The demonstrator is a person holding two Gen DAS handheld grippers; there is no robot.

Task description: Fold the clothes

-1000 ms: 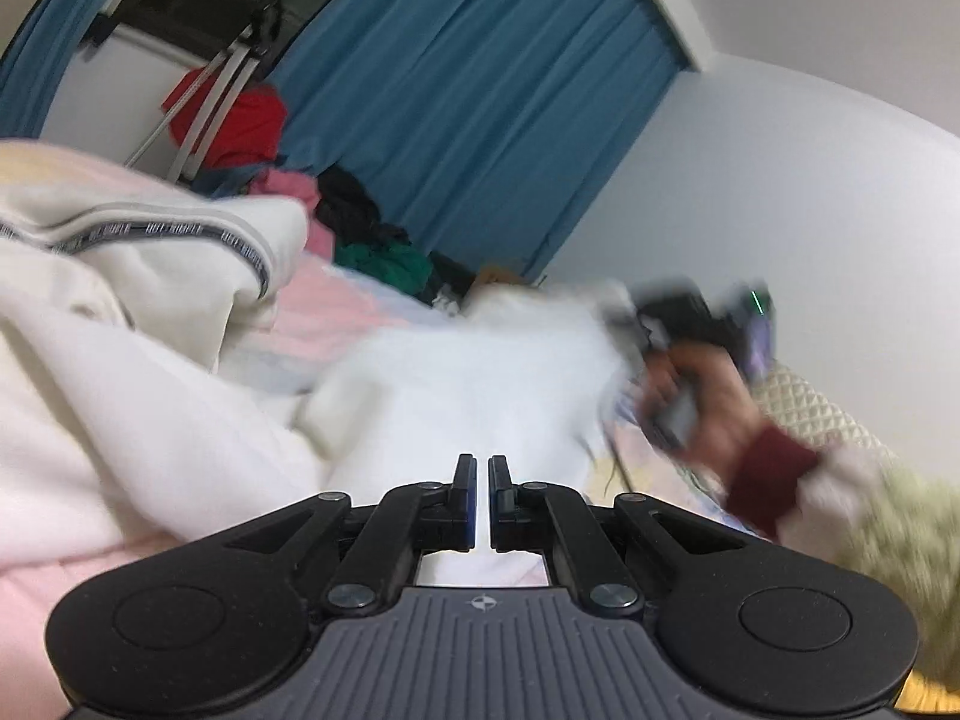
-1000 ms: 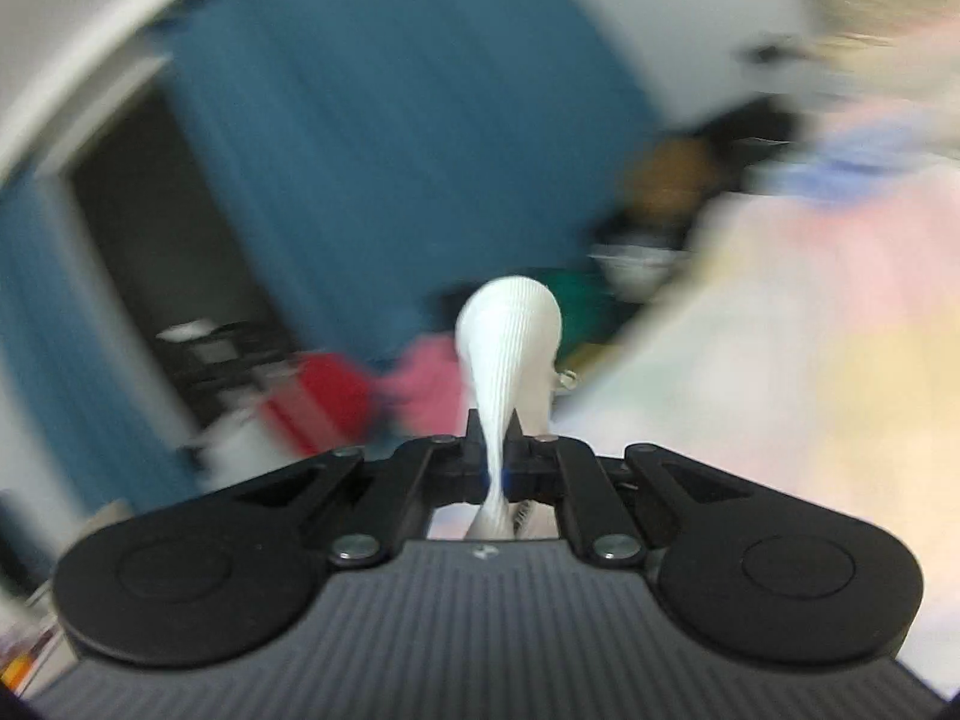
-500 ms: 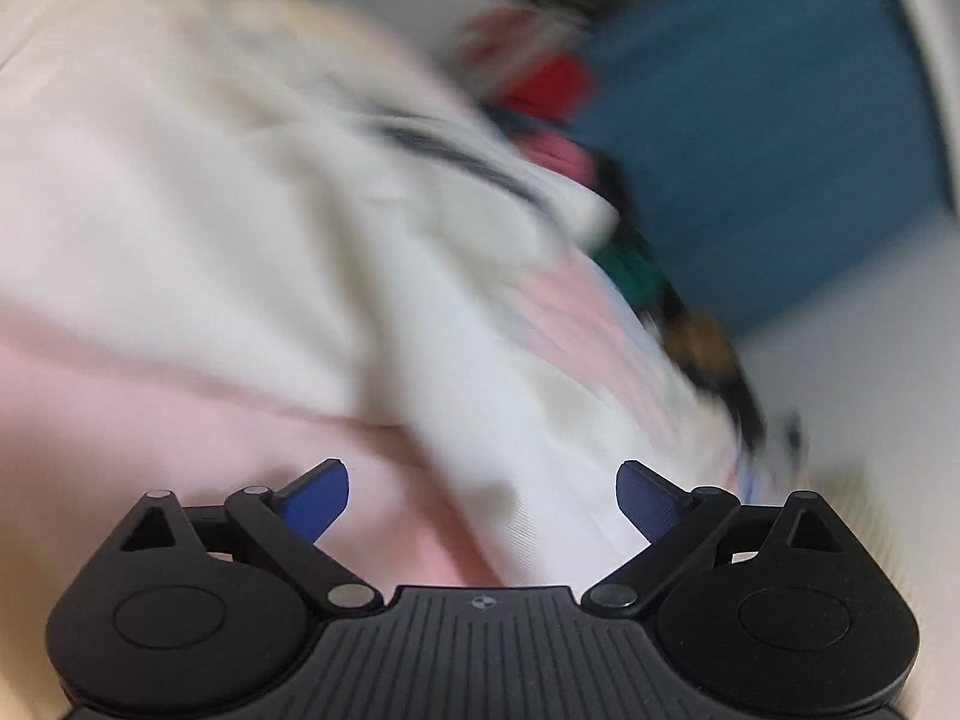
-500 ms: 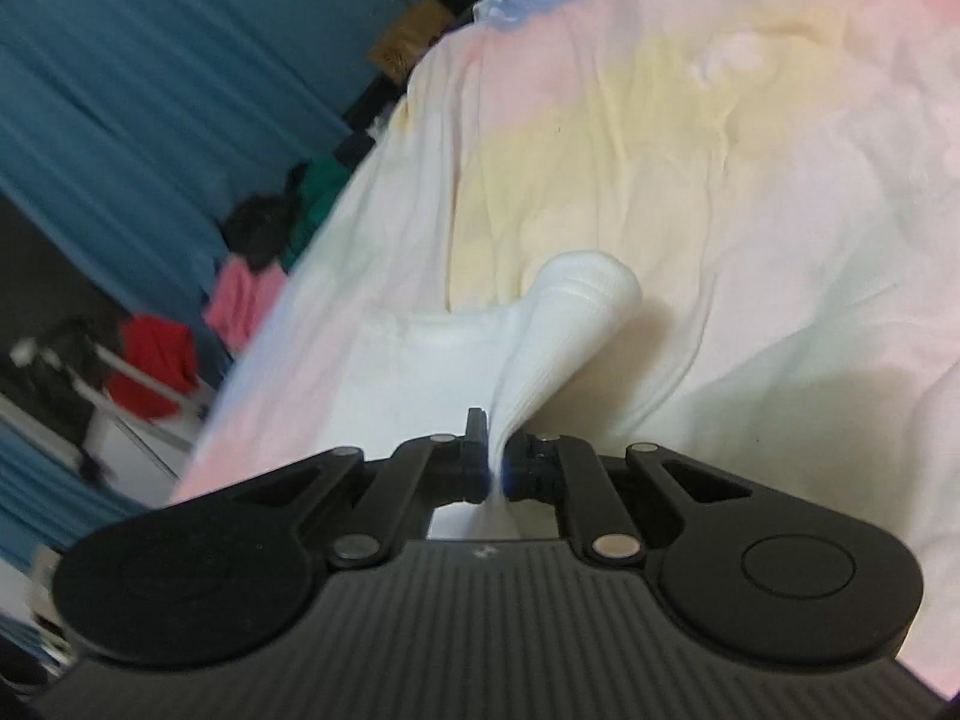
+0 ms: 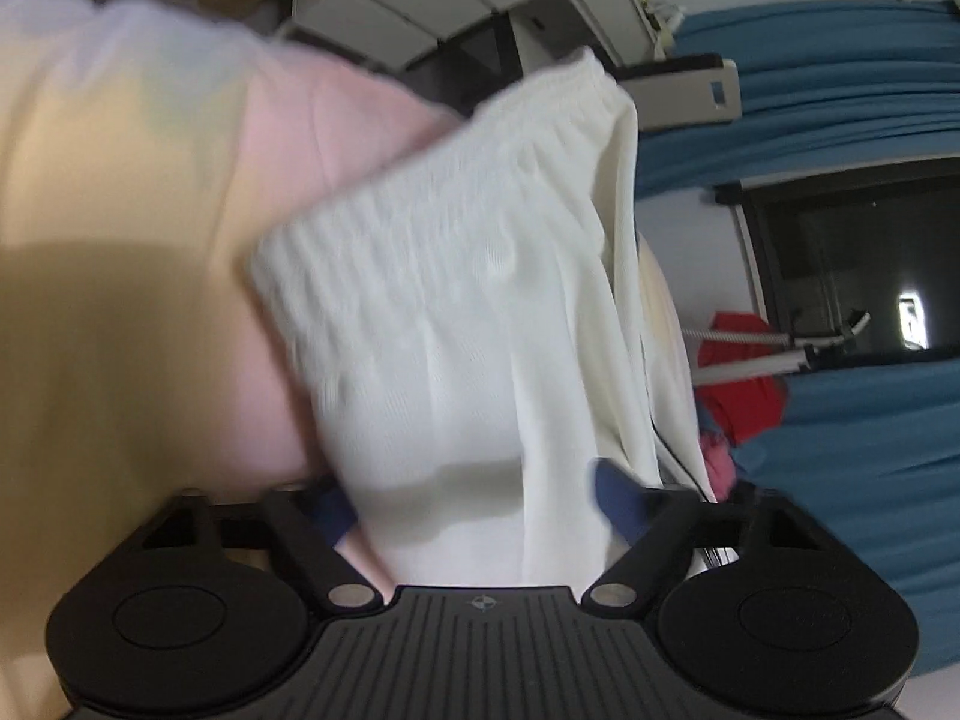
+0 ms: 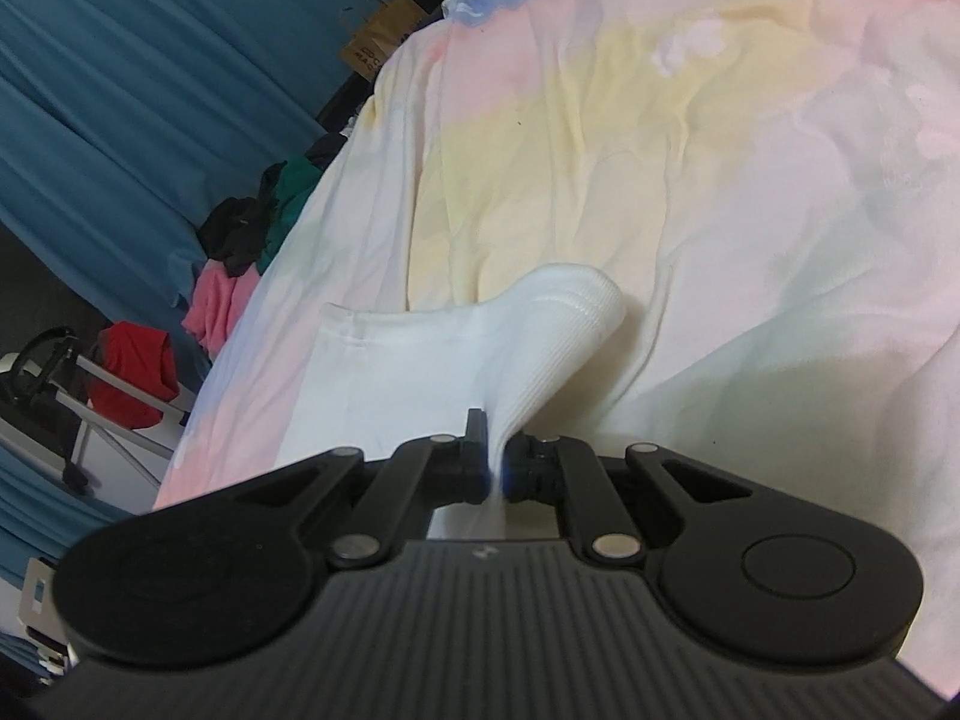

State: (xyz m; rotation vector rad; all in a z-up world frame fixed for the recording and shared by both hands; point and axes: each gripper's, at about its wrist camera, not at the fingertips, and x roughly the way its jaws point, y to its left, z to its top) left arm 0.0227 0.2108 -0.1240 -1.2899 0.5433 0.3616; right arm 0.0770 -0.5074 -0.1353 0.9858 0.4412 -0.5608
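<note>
White fabric fills the space in front of both tools. The left gripper (image 5: 474,510) stands with its jaws spread wide, one blue-tipped finger (image 5: 615,507) on each side of a cream ribbed garment (image 5: 456,312) that lies between them; the fingers do not press on it. That garment rests on the pastel bedspread (image 5: 120,192), its ribbed hem toward the far side, and reaches over the bedspread's edge where the blue curtain (image 5: 852,438) and a red cloth (image 5: 744,384) show beyond.

The right gripper (image 6: 493,468) is pinched tight on a fold of white ribbed cloth (image 6: 540,336), which rises from between the fingertips in a rounded hump and settles flat onto the bedspread (image 6: 720,150) to the left. This cloth lies near the bedspread's left edge. Past that edge sit a heap of pink, green and black clothes (image 6: 240,258) and a red garment (image 6: 135,375) on a rack, against the curtain (image 6: 120,90).
</note>
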